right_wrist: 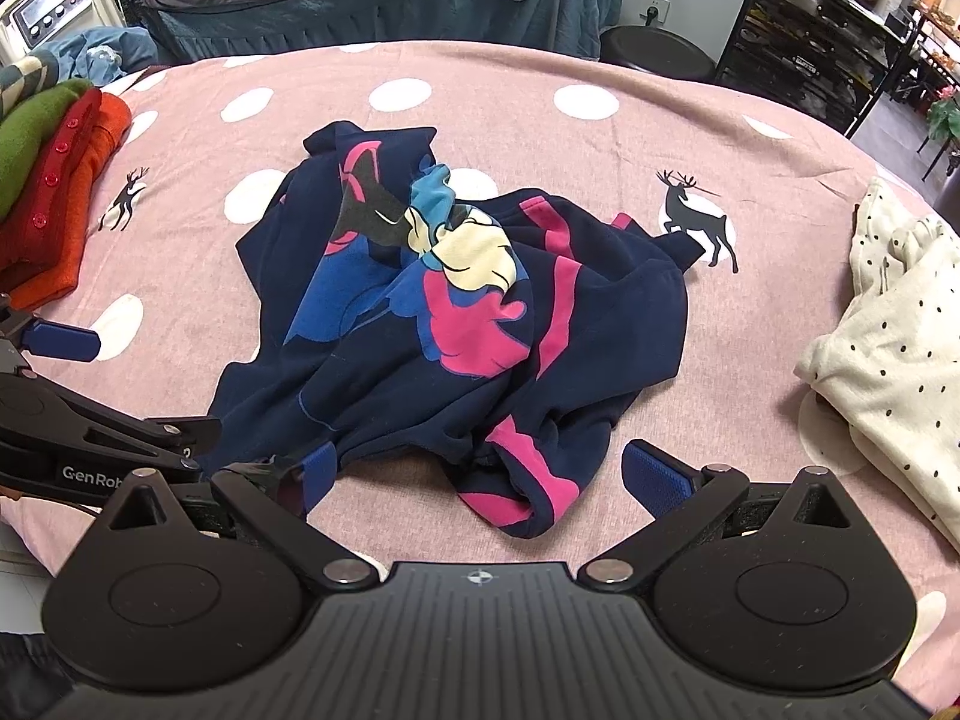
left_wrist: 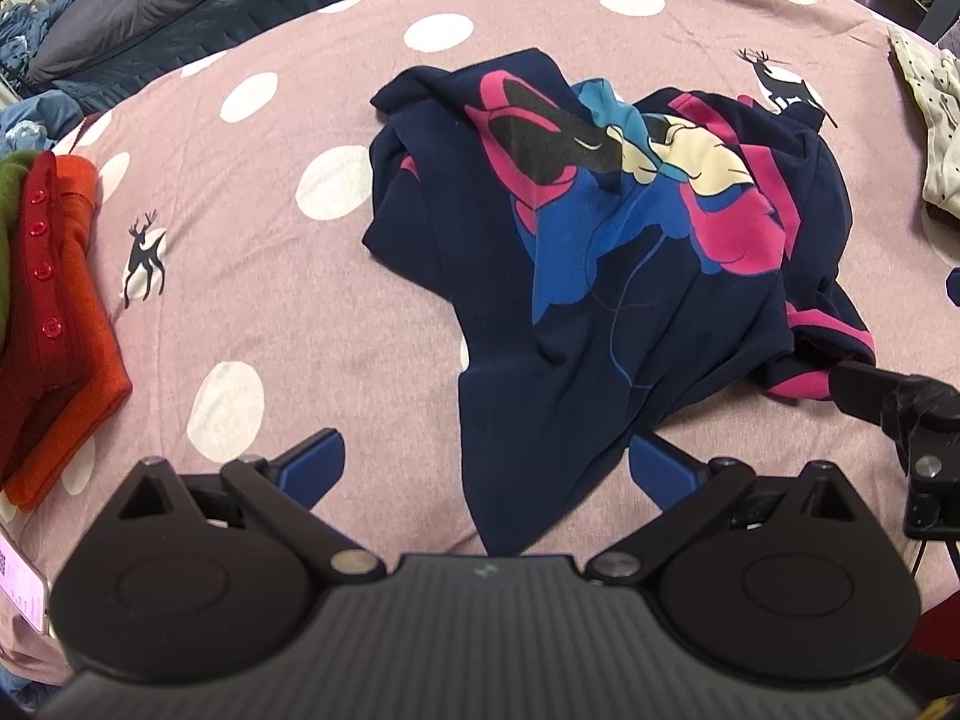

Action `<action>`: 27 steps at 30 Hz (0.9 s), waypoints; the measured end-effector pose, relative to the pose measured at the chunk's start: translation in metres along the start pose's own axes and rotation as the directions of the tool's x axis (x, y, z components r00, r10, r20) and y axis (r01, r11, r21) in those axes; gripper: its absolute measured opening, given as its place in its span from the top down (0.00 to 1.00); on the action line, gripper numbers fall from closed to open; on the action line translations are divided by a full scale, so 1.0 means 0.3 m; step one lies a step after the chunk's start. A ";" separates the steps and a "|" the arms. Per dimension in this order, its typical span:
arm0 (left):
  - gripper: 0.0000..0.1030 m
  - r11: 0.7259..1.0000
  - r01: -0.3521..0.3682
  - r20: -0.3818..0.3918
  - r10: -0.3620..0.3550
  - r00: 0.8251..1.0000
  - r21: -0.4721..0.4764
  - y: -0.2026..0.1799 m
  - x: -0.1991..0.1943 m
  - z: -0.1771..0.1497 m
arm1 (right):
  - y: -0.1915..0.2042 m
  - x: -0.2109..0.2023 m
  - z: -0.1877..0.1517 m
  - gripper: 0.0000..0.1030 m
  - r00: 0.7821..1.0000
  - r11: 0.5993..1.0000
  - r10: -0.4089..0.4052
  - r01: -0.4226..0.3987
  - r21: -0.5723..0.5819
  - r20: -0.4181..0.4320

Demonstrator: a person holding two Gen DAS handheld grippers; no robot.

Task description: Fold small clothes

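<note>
- Nearest in the left wrist view, the left gripper (left_wrist: 486,468) stands wide open, its blue pads on either side of the near hem of the navy sweatshirt (left_wrist: 600,252); nothing is clamped.
- That sweatshirt lies crumpled mid-scene on the pink dotted bedspread (left_wrist: 252,192), its cartoon print facing up.
- Folded red and orange clothes (left_wrist: 54,312) sit stacked at the left edge.
- At the right edge, the right gripper's black finger reaches the sweatshirt's pink cuff.
- Nearest in the right wrist view, the right gripper (right_wrist: 480,474) is spread wide, empty, with the sweatshirt's near edge between its pads.
- A cream dotted garment (right_wrist: 888,324) lies bunched at the right, apart from the sweatshirt.
</note>
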State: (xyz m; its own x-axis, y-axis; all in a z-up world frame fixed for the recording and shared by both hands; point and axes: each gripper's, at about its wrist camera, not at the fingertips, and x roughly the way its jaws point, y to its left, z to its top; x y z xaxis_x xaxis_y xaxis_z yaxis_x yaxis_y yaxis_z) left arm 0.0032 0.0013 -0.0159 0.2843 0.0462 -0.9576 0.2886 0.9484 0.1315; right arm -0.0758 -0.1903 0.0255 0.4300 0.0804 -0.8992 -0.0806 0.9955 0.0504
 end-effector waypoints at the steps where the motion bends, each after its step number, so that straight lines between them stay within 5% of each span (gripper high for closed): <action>1: 0.00 1.000 -0.003 -0.007 0.003 1.000 0.001 0.000 0.002 0.001 | -0.002 0.003 0.002 0.00 1.000 1.000 0.004 -0.004 0.002 -0.002; 27: 0.00 1.000 0.019 -0.049 -0.020 0.999 -0.004 -0.001 0.023 -0.002 | -0.002 0.017 0.000 0.00 1.000 1.000 0.012 -0.012 0.006 -0.008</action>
State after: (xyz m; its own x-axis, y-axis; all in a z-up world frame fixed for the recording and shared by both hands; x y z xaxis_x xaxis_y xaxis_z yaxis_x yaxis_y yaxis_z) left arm 0.0046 0.0014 -0.0228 0.2334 0.0430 -0.9714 0.2907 0.9502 0.1120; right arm -0.0736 -0.1903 0.0208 0.4219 0.0921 -0.9019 -0.0801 0.9947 0.0641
